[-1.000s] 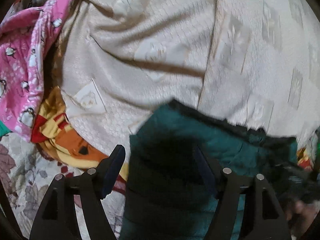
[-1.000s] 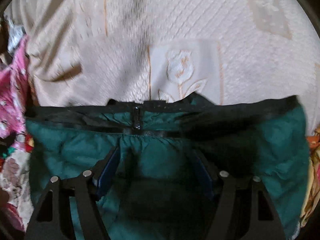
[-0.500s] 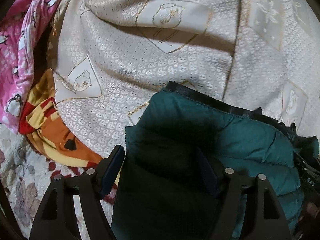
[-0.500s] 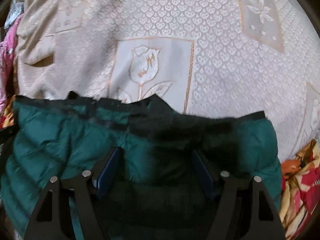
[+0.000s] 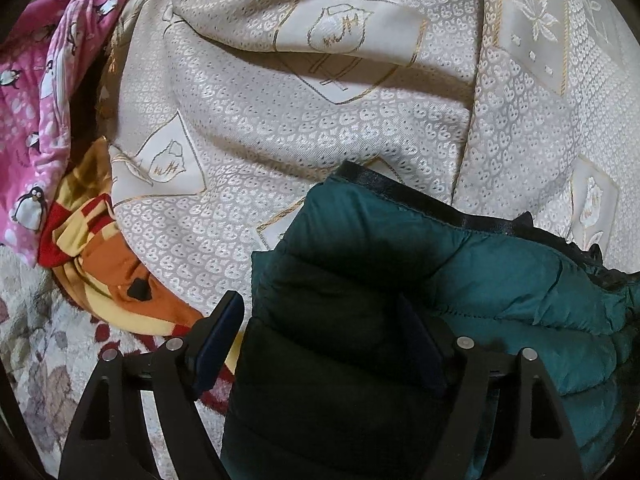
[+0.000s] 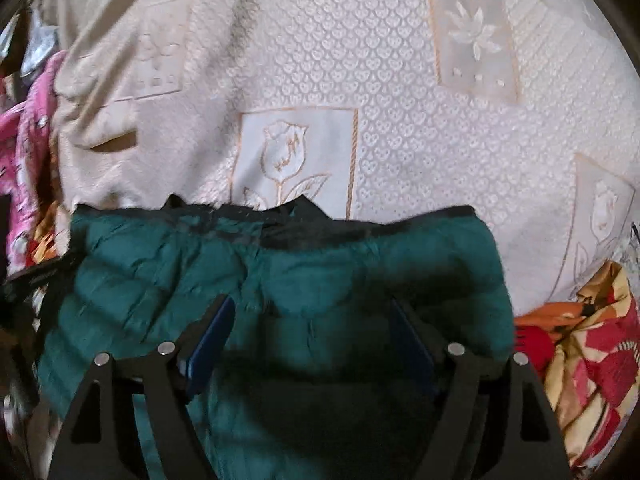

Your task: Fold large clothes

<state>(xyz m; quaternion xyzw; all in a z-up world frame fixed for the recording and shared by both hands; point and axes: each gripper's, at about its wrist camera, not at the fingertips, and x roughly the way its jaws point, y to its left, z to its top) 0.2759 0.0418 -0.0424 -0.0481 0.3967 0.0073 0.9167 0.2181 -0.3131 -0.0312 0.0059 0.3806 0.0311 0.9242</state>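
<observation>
The left tongs (image 5: 320,334) stand wide apart, their blue-padded fingers (image 5: 218,330) straddling the left end of a teal quilted puffer jacket (image 5: 400,280); the padding bulges up between them, but the pads look spread to either side rather than pinched on it, so I judge they hold nothing and only bracket the bundle. The right tongs (image 6: 310,334) are likewise spread wide over the middle-right of the same jacket (image 6: 320,272), one finger (image 6: 210,340) showing blue against the teal, the other half sunk in shadow. Both tools point forward and down at a shallow slant, side by side, which suits pressing or steadying a bulky fold rather than lifting it. The jacket lies as a compact, already doubled bundle, its black trimmed edge (image 6: 360,224) turned away from the person and running roughly straight across, which suggests the fold is well along and is being squared off. It rests on a cream bedspread (image 5: 320,120) woven with small hearts and tulip panels (image 6: 288,156), rumpled into ridges on the left side, likely serving as a soft working surface. Beyond that, left of the jacket, lie an orange, red and yellow cloth (image 5: 104,256), a pink penguin-print garment (image 5: 36,120) and a floral fabric (image 5: 40,340) beneath them, probably set aside.
</observation>
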